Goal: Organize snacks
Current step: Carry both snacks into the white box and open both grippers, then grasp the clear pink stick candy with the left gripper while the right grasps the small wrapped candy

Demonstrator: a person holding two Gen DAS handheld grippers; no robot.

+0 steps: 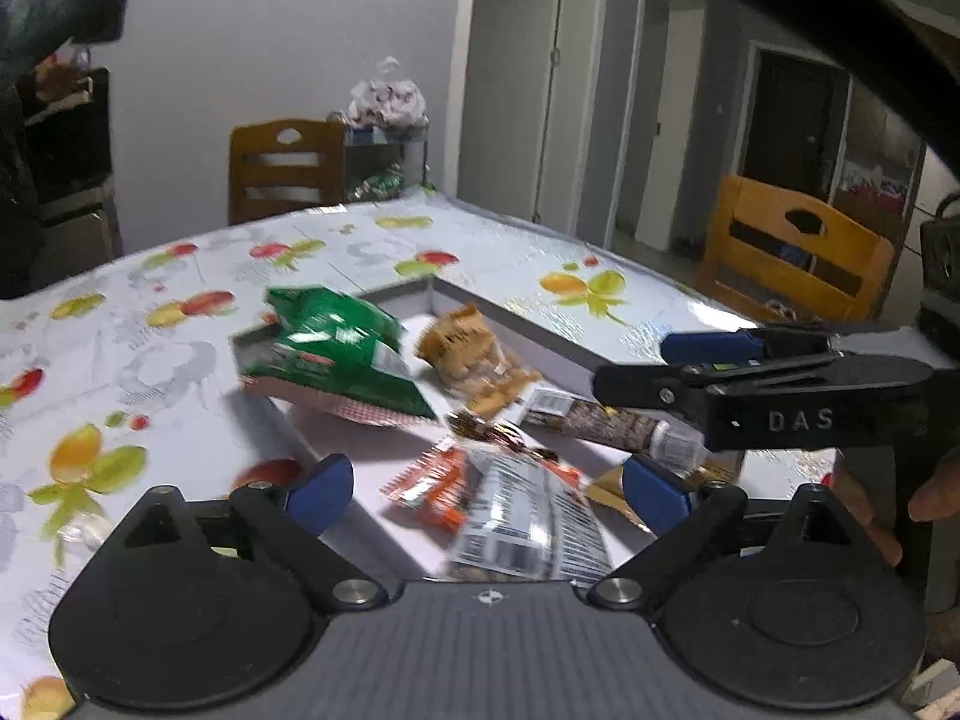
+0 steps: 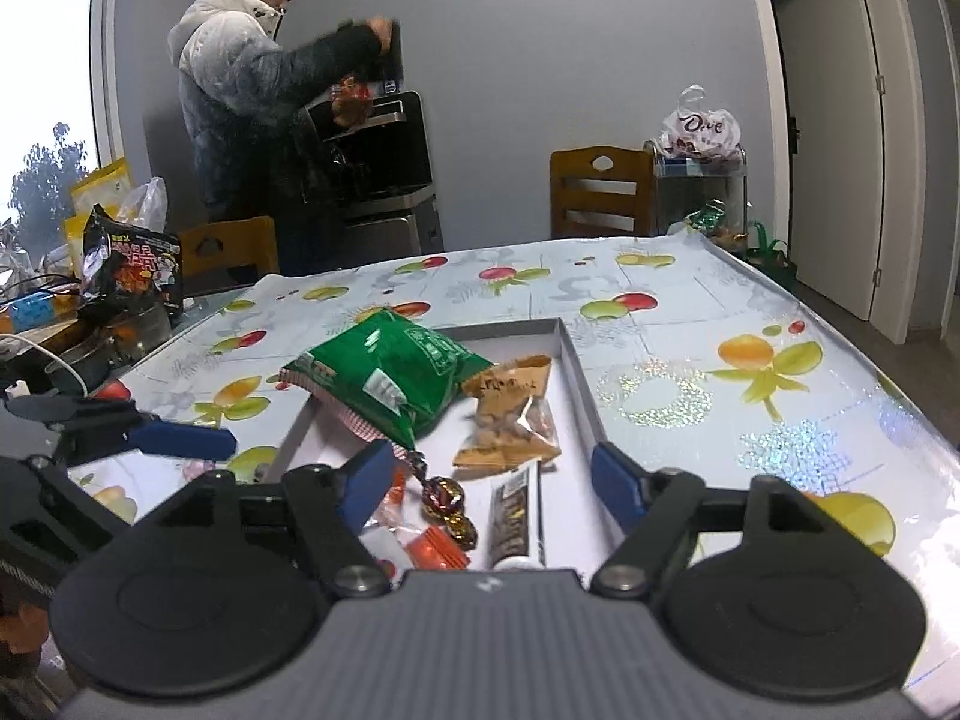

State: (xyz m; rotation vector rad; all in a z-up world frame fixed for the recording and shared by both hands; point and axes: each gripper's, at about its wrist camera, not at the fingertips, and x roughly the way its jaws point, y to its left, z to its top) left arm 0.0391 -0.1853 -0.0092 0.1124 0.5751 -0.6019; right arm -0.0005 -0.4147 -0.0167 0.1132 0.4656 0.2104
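The left tool (image 1: 486, 483) is seen spread wide and released, nothing gripped; a blurred white packet (image 1: 528, 525) with black print lies just below and between its blue pads. The right tool (image 2: 486, 477) is likewise released, its pads apart above the near end of a shallow grey tray (image 2: 576, 372); no snack is pressed between them.

The tray, set on a bench (image 2: 690, 312) covered with a fruit-patterned cloth, is taken as the landmark. Inside it, at the far left, a green bag (image 2: 384, 378) is propped over the left rim. Just right of the bag, an orange-brown snack pouch (image 2: 510, 414) is laid flat. Nearer, a foil-wrapped candy (image 2: 447, 501) is found beside an orange packet (image 2: 432, 546), and a dark bar (image 2: 510, 516) is lined up along the tray's right side.

Beyond the tray, wooden chairs (image 2: 600, 192) are placed at the bench's far edge, and a person (image 2: 240, 90) is seen standing by a dark appliance.
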